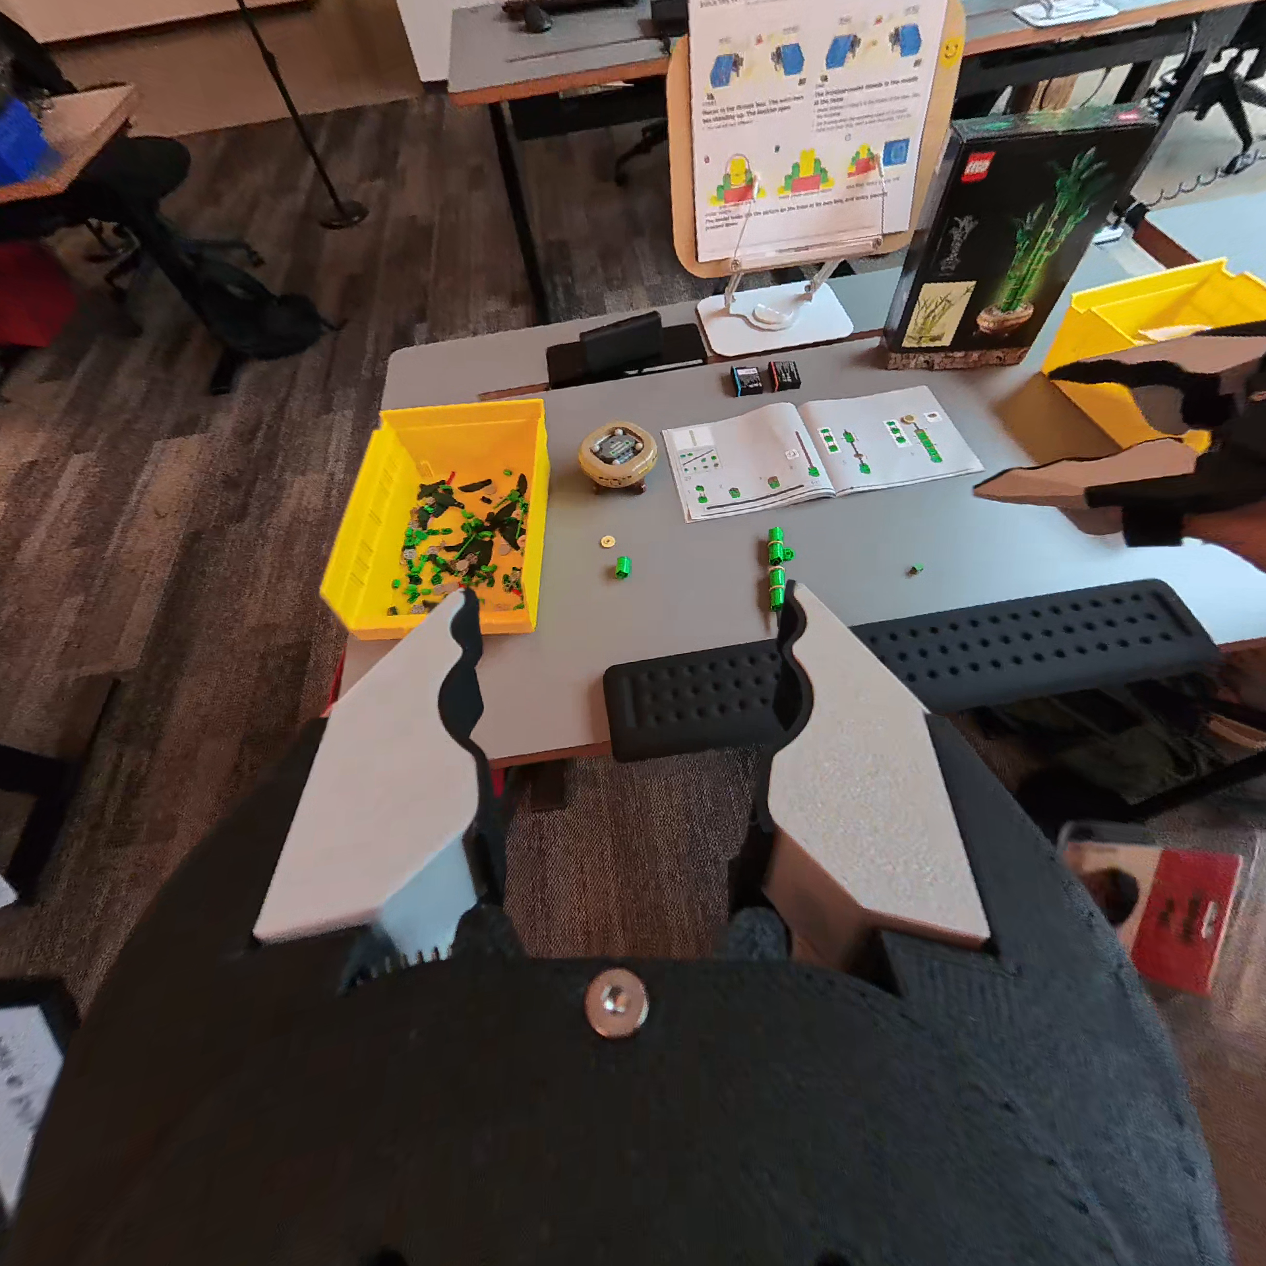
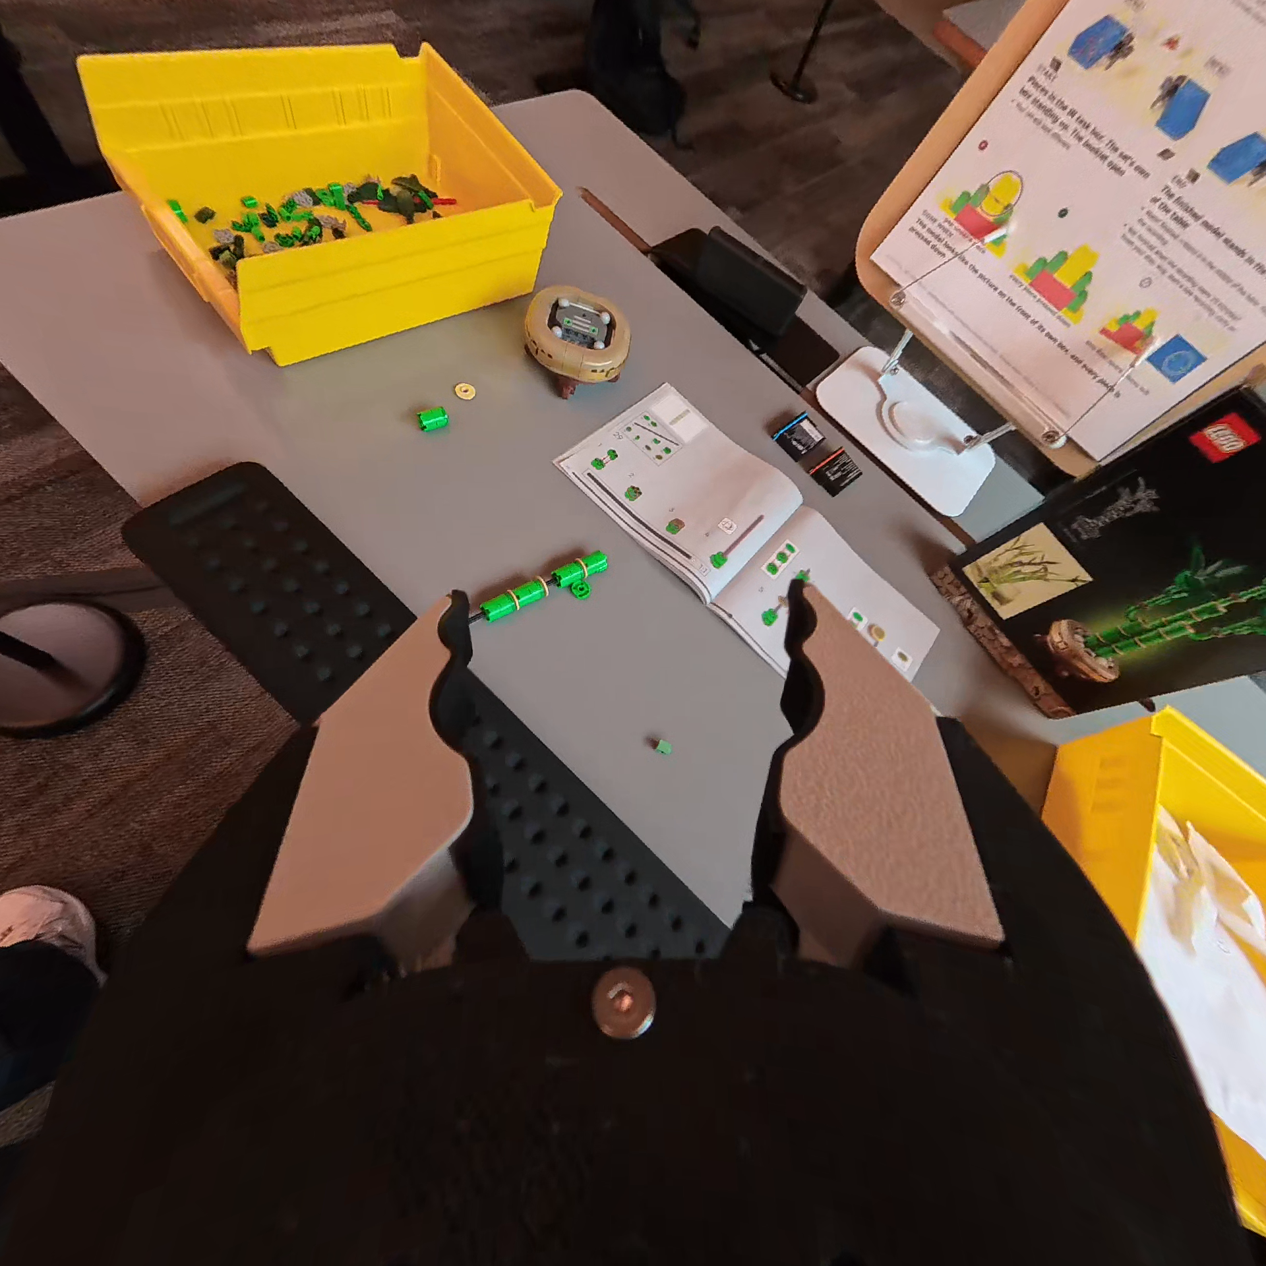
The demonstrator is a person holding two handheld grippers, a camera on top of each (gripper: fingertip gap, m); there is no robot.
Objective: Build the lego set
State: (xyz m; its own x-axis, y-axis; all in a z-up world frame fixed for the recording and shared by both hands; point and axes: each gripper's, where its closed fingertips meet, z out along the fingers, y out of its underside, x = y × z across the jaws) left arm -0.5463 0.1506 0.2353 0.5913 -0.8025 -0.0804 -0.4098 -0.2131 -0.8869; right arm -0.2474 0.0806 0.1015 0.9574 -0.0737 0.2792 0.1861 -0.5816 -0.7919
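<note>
Hovering above the table (image 1: 685,671), left gripper (image 1: 627,603) jaws wide and empty, right gripper (image 2: 627,603) likewise, near bamboo stalk (image 2: 541,589)

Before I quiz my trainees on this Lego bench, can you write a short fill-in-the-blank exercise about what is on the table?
1. The loose bricks lie in a plastic bin coloured ____.
2. The open paper instruction booklet lies on the ____ tabletop.
3. The assembled green bamboo stalk lies ____ on the table.
4. Both grippers' jaws are ____.

Missing words: yellow; grey; flat; open
</note>
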